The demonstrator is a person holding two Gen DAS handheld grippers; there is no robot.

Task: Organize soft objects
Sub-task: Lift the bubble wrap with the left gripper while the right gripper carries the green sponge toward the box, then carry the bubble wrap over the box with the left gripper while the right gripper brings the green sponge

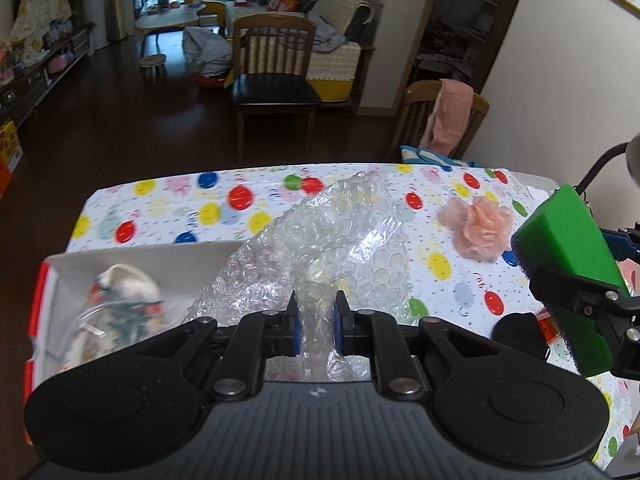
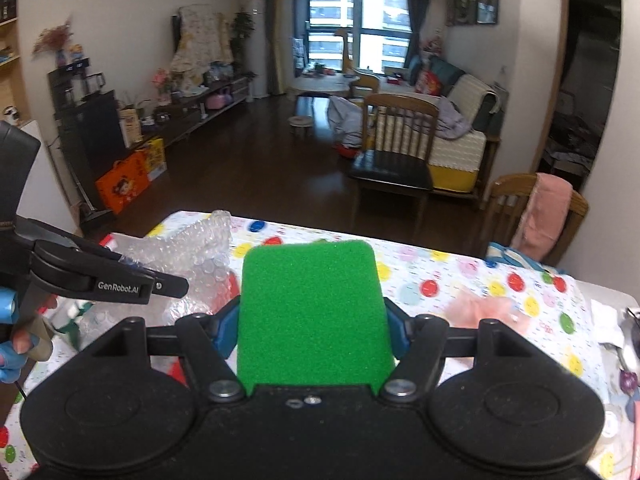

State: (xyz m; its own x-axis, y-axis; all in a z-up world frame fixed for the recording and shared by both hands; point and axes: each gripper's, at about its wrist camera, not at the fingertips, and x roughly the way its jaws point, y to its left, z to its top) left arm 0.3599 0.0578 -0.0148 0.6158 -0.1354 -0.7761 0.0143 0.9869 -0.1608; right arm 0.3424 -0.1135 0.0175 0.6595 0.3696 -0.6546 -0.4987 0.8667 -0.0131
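The left gripper (image 1: pixel 316 326) is clamped on a gathered neck of bubble wrap (image 1: pixel 320 240), its blue pads (image 1: pixel 297 328) pinching the clear film into a narrow twist. Above the fingers the sheet fans out wide and crumpled, glossy, with rows of small bubbles catching the light. To the left of that gripper sits an open white box (image 1: pixel 120 258) with a red outer edge; inside it lies a soft white, red and green item (image 1: pixel 124 296), blurred, whose exact kind cannot be told. The lower edge of the wrap spills over the near corner of the box.

The right gripper (image 2: pixel 314 330) is closed on a green sponge (image 2: pixel 314 312), which fills the gap between the fingers and stands up ahead of them; it is bright green with a fine grainy face, and the left wrist view shows a dark scouring layer along its side. The sponge blocks much of the table straight ahead of that gripper.

Ahead and to the right of the sponge a peach mesh flower (image 1: pixel 480 226) lies on the tablecloth (image 1: pixel 168 208), white with coloured balloons, apart from both held things. Beyond the table's far edge stand a wooden chair (image 1: pixel 274 80) and, to the right, another chair draped with a pink towel (image 1: pixel 450 120).
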